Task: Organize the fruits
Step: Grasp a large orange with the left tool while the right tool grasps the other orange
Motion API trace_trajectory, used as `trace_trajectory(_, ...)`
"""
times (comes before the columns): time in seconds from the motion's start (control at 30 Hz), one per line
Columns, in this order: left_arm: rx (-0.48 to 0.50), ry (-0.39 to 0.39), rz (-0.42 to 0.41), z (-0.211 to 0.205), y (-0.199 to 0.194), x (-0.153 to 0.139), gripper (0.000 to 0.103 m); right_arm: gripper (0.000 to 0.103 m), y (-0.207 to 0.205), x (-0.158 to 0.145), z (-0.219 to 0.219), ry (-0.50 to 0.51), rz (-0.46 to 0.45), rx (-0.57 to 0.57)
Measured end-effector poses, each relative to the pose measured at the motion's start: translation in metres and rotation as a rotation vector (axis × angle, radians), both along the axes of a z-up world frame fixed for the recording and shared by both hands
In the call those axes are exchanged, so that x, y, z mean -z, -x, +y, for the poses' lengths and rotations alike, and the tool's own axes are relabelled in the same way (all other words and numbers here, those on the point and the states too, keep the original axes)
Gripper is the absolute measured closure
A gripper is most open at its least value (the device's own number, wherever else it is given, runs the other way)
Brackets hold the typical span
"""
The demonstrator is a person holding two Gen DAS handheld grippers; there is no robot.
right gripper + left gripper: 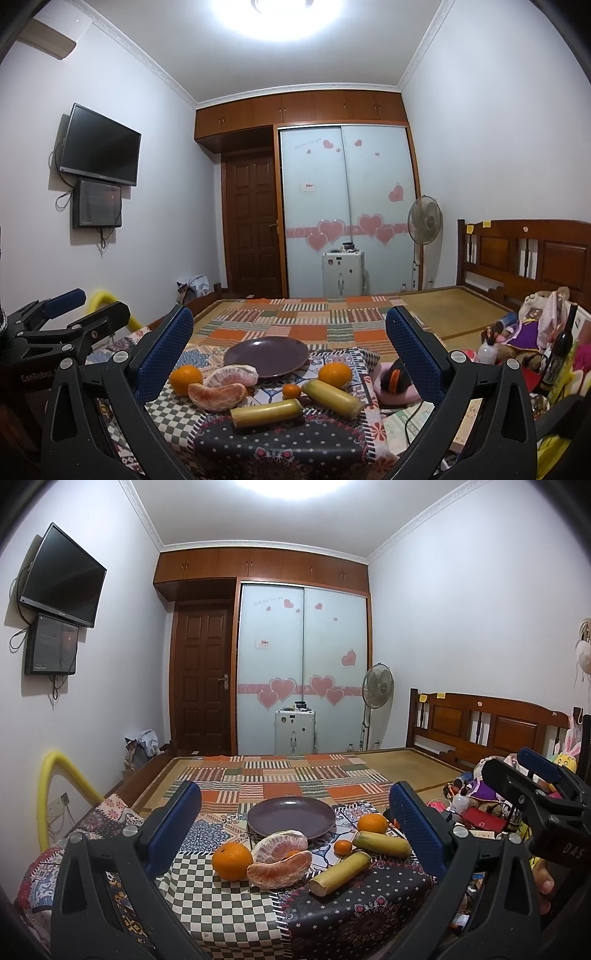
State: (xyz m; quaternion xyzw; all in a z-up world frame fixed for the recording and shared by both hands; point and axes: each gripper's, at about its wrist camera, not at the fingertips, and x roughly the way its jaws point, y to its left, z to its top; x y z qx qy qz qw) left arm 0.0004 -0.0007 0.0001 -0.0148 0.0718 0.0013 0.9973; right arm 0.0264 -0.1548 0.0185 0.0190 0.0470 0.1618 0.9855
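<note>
An empty purple plate (pixel 290 816) (pixel 266 356) sits on a patchwork cloth. In front of it lie an orange (pixel 232 861) (pixel 185 379), a pale peeled pomelo piece (pixel 280 845) (pixel 232 375), a peeled orange-fleshed segment (pixel 279 869) (pixel 217 396), a small tangerine (pixel 343 847) (pixel 291 391), a second orange (pixel 372 823) (pixel 335 374) and two yellow sugarcane sticks (pixel 340 873) (pixel 266 412), (pixel 382 844) (pixel 333 397). My left gripper (pixel 295 834) is open and empty, short of the fruit. My right gripper (pixel 290 354) is open and empty, also short of it.
The cloth covers a low surface at a bed's (pixel 406 764) foot. Toys and bottles (pixel 532 332) crowd the right side. A pink cushion with a dark item (pixel 395 380) lies right of the fruit. A yellow tube (pixel 55 775) stands left.
</note>
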Motion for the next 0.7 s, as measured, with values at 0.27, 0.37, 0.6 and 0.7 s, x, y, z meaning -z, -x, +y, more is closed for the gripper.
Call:
trace_trajectory(0.27, 0.014, -0.001, 0.030, 0.001, -0.011, 0.006, 0.000, 0.000, -0.006, 0.003, 0.000, 0.003, 0.010, 0.000)
trace_trajectory(0.37, 0.015, -0.003, 0.042, 0.001, -0.016, 0.010, 0.000, 0.000, -0.012, 0.008, -0.001, 0.015, 0.017, 0.003)
trace_trajectory(0.6, 0.003, -0.028, 0.130, 0.008, -0.041, 0.033, 0.009, 0.000, -0.048, 0.042, -0.005, 0.126, 0.116, 0.029)
trace_trajectory(0.7, -0.002, -0.029, 0.204, 0.015, -0.057, 0.048, 0.018, 0.001, -0.061, 0.057, -0.012, 0.160, 0.177, 0.033)
